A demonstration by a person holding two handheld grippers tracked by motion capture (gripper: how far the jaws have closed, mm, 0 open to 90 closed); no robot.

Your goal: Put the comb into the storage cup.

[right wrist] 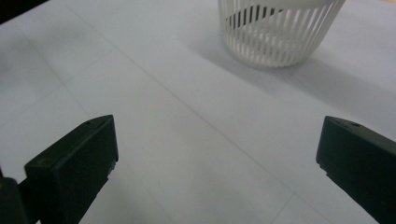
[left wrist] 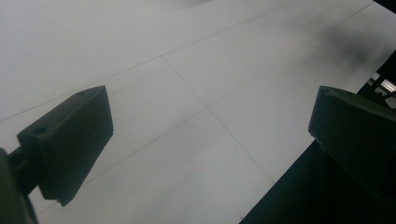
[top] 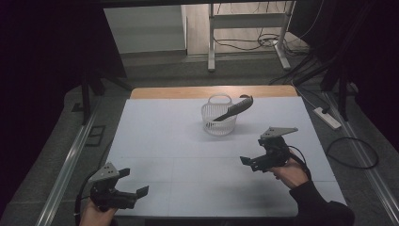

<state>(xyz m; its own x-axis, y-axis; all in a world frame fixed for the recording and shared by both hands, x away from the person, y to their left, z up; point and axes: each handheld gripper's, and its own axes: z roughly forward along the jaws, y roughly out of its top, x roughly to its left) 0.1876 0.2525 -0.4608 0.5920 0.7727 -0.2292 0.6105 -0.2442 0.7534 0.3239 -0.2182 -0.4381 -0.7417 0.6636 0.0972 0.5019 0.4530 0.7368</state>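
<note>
A white slatted basket (top: 219, 117) is standing upright on the far half of the white table (top: 155, 141), and everything else is placed here in relation to it. A dark grey long-handled tool (top: 234, 110) (it looks like a brush or a scoop, too small to tell which) is leaning inside the basket, its lower end down among the slats and its upper end sticking out over the rim on the basket's right side.

The right gripper (top: 251, 162) is hovering near the basket, on its near right side, with the person's right hand (top: 291, 172) gripping it from behind. Its jaws are standing wide apart and are holding nothing. In the right gripper view the basket (right wrist: 279, 32) is sitting ahead of and between the two spread jaws, with bare table lying between them and it.

The left gripper (top: 133, 182) is hanging well apart from the basket, far to its near left, close to the table's front edge. It too is gaping, with nothing between its jaws; the left gripper view is showing plain table surface (left wrist: 187, 93) in the gap and the table's edge off to one side.
</note>
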